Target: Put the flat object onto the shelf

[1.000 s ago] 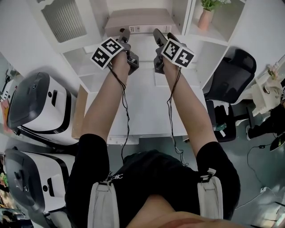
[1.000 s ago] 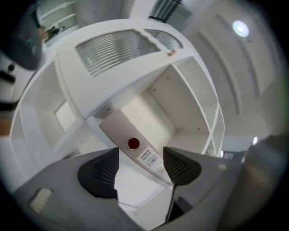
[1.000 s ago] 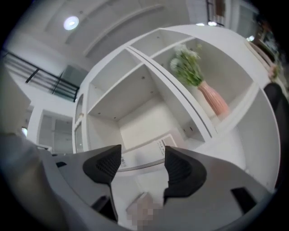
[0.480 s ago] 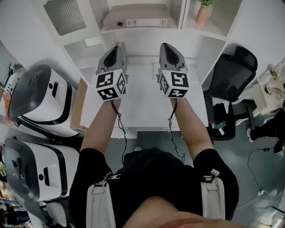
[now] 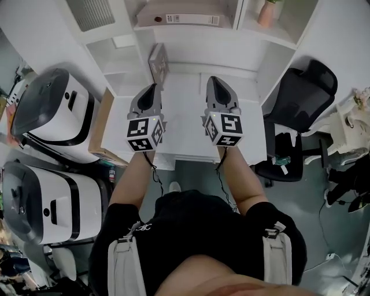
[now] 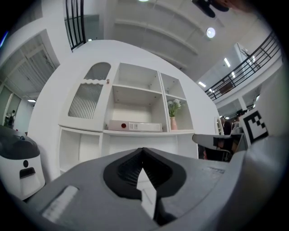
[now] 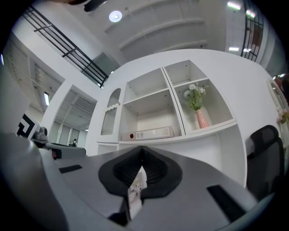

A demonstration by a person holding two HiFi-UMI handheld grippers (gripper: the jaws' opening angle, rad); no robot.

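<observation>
The flat object, a pale binder (image 5: 179, 19) with a red dot on its spine, lies flat on the middle shelf of the white unit (image 5: 254, 63). It also shows in the left gripper view (image 6: 134, 126) and the right gripper view (image 7: 151, 133). Both grippers hover side by side over the white desk (image 5: 185, 124), well short of the shelf. My left gripper (image 5: 150, 91) is shut with nothing in it (image 6: 143, 151). My right gripper (image 5: 217, 84) is shut and empty too (image 7: 142, 149).
A small framed card (image 5: 158, 59) stands on the desk at the back left. A pink vase with a plant (image 5: 266, 13) occupies the right shelf bay. Two white machines (image 5: 52, 115) stand at the left, a brown board (image 5: 104, 130) leans by the desk, a black chair (image 5: 295, 92) at the right.
Both grippers have let go of the binder, drawn back from the shelf toward the person and shut. The binder stays on the shelf.
</observation>
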